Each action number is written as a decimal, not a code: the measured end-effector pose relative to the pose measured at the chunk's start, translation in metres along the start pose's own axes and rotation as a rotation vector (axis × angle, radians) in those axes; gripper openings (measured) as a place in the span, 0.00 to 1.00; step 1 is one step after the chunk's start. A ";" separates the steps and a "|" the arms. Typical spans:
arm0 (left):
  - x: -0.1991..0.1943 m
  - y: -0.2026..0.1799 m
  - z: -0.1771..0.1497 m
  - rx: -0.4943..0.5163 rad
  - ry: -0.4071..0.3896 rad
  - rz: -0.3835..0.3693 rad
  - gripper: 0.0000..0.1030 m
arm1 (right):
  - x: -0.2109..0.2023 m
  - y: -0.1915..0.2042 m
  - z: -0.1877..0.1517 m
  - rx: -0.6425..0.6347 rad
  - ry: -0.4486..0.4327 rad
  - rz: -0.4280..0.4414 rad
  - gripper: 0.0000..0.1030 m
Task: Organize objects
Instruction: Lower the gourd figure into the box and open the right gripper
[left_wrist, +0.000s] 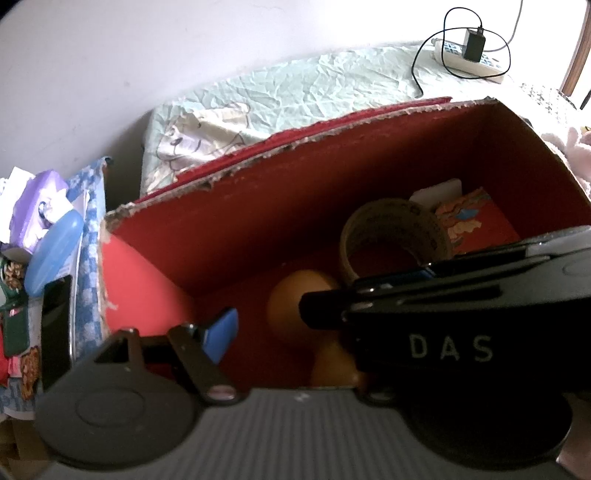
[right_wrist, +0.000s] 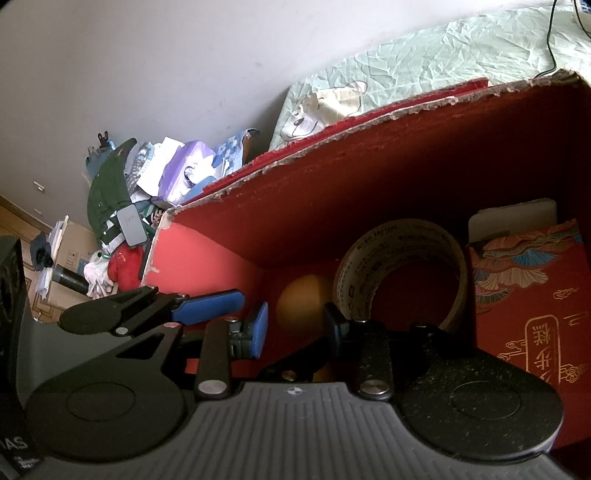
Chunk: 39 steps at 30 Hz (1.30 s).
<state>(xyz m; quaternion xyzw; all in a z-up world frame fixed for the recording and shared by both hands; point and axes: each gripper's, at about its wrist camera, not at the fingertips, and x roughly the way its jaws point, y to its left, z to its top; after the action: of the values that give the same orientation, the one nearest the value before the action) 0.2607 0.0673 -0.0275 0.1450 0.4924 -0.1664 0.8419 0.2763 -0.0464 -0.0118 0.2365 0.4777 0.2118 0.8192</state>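
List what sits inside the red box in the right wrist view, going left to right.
Orange ball → roll of tape → red patterned packet. The white item behind the tape and packet overlaps both, so it is left out of the order.

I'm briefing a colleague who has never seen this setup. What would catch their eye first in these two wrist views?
The big red cardboard box with its ragged torn rim fills both views, standing against a bed with a pale green sheet. Inside it, a roll of packing tape stands on edge beside an orange ball, with a red patterned packet to the right. Both the right gripper and the left gripper reach open into the box.
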 end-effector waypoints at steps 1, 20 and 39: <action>0.001 0.000 0.000 0.000 0.001 -0.002 0.79 | 0.000 0.000 0.000 0.000 0.000 0.000 0.36; 0.004 -0.002 0.001 0.006 0.026 0.003 0.79 | 0.001 0.000 -0.001 -0.006 0.006 0.002 0.37; -0.025 -0.005 -0.008 -0.040 -0.083 0.049 0.80 | -0.060 0.004 -0.012 -0.069 -0.198 0.081 0.38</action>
<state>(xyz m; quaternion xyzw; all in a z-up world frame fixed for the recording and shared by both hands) 0.2408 0.0694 -0.0097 0.1333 0.4566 -0.1418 0.8681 0.2379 -0.0757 0.0264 0.2470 0.3768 0.2367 0.8608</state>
